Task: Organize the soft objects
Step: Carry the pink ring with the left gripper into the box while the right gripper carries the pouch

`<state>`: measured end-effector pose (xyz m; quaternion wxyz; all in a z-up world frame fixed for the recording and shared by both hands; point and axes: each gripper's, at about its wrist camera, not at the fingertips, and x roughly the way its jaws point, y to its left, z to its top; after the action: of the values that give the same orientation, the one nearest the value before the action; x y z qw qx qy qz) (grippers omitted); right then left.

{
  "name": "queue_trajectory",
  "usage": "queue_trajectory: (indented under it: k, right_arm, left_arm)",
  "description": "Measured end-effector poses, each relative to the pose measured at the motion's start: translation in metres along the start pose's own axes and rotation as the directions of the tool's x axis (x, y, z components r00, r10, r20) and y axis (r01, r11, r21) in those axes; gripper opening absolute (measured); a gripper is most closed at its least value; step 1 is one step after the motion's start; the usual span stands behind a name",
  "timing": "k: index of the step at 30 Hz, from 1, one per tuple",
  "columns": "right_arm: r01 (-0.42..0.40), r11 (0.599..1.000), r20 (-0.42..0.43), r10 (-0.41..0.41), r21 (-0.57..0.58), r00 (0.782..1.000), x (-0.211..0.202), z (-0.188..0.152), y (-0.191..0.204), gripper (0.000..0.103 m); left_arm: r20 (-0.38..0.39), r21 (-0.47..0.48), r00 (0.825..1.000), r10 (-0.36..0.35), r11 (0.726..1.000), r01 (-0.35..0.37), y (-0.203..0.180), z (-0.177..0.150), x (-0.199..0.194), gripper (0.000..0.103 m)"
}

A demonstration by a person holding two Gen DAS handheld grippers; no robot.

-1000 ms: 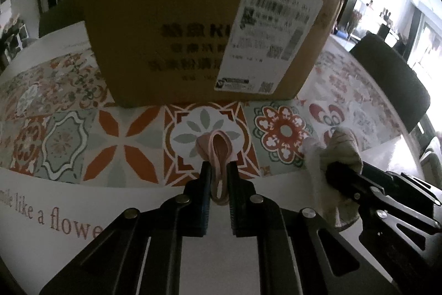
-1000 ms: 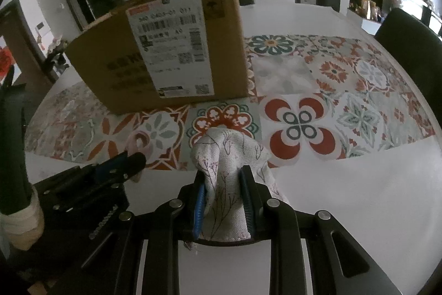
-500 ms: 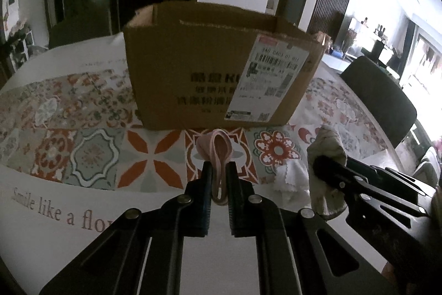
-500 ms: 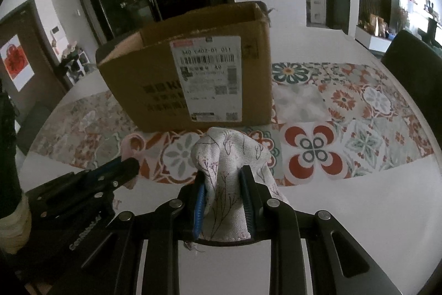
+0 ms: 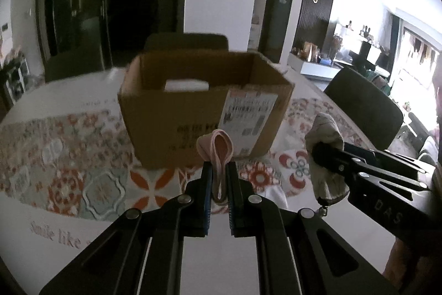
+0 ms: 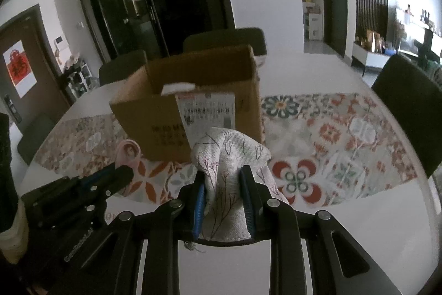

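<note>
Left claw (image 5: 218,179) clenched on a limp pink band (image 5: 216,149), light and floppy; right claw (image 6: 224,191) pinches a bunched printed cloth (image 6: 229,154) mid-fold. Both hang before the open cardboard box (image 5: 199,112) at the counter's (image 5: 193,253) middle.

A cardboard box (image 5: 205,107) stands on the table (image 5: 83,226), chairs (image 6: 223,39) behind it.

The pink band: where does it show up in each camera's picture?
Left wrist: pink band at centre, pinched between this gripper's own jaws.
Right wrist: at left, sticking up from the other gripper, beside the box.
Shared landmark: the cardboard box with its white label.
</note>
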<state>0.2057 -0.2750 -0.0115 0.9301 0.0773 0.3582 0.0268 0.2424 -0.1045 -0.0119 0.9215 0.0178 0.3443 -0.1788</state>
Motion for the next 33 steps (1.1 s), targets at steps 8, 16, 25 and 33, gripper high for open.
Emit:
queue_trajectory:
  k: [8,16,25,33]
  right_arm:
    - [0.001,1.000,0.058,0.000,-0.020,0.998,-0.018,0.029,0.006,0.025]
    - [-0.031,0.998,0.105,0.036,-0.047,0.994,-0.026,0.053,0.022,0.026]
    - [-0.088,0.993,0.131,0.099,-0.084,0.986,-0.018,0.089,0.039,0.026]
    - [-0.093,0.990,0.154,0.108,-0.103,0.982,-0.005,0.121,0.048,0.026]
  left_arm:
    - [0.071,0.031,0.997,-0.014,0.999,0.011,-0.002,0.032,-0.020,0.012]
    - [0.117,0.030,0.993,0.000,1.000,-0.004,0.010,0.054,-0.034,0.012]
    - [0.136,0.030,0.990,0.042,0.998,-0.047,0.030,0.083,-0.031,0.012]
    - [0.143,0.024,0.989,0.049,0.998,-0.053,0.044,0.113,-0.019,0.012]
